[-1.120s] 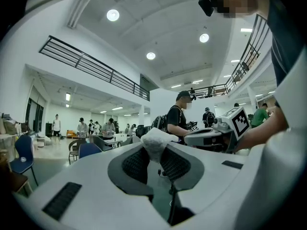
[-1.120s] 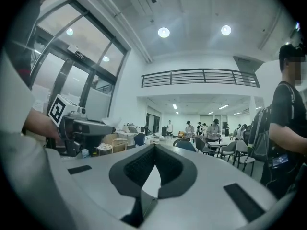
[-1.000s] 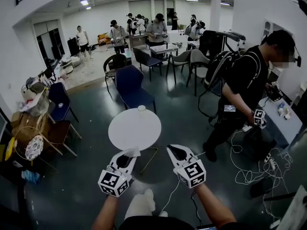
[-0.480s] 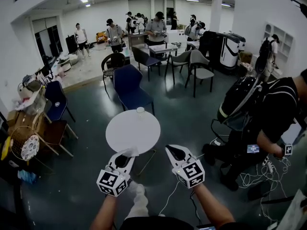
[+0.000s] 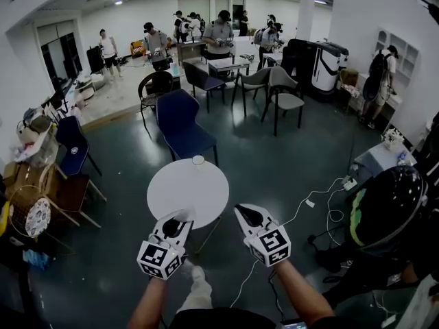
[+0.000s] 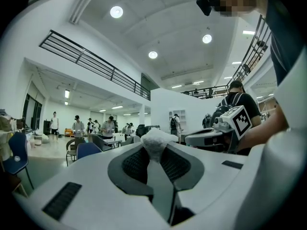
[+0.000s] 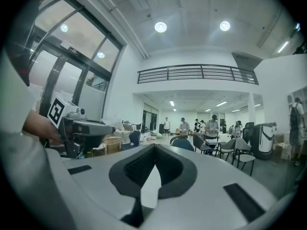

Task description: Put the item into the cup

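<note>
As the left gripper (image 5: pixel 182 219) pinches a crumpled white wad (image 6: pixel 156 137) at its tips, the right gripper (image 5: pixel 241 211) is clenched on nothing. Both hang at the near edge of the round table (image 5: pixel 180 192), open floor (image 5: pixel 274 157) all around; the cup (image 5: pixel 198 160) stands at its far rim.

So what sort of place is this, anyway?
Probably a big open workroom or lab, not a home. It is a high hall with a railed balcony, scattered chairs around a round white table, and a group of people standing by tables at the far end.
</note>
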Demonstrator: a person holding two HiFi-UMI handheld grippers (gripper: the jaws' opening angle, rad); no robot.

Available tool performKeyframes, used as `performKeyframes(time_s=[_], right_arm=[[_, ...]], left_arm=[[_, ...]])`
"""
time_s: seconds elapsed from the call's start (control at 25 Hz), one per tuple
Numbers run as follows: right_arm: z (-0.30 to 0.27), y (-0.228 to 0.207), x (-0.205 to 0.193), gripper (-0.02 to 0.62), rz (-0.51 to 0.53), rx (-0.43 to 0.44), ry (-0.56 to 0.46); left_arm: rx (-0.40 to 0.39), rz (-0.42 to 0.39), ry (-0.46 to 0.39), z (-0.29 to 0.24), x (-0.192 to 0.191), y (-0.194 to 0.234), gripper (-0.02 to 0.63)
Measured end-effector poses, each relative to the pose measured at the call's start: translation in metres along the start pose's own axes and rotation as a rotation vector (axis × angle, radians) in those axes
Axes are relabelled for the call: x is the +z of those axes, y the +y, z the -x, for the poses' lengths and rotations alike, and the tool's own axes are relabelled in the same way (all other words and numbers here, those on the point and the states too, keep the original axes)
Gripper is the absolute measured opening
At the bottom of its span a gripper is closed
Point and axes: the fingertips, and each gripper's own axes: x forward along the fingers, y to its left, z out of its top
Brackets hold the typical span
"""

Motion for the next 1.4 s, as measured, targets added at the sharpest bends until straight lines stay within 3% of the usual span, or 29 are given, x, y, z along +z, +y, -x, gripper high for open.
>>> performKeyframes(time_s=[0.56, 0.8, 1.4], right_arm=[[-0.128, -0.053, -0.004, 0.017, -0.006, -0.036, 0.015], [-0.172, -0.081, -0.009, 0.017, -0.057, -0.063, 0.024], [-0.273, -0.106, -0.010, 0.017, -0.097, -0.092, 0.059]], left_arm=[[-0.024, 0.024, 0.015, -0.083, -0.014, 0.122, 0.072], [-0.041, 0.037, 0.026, -0.116, -0.019, 0.162, 0.072], [-0.066, 0.043, 0.066, -0.156, -0.040, 0.255, 0.072]])
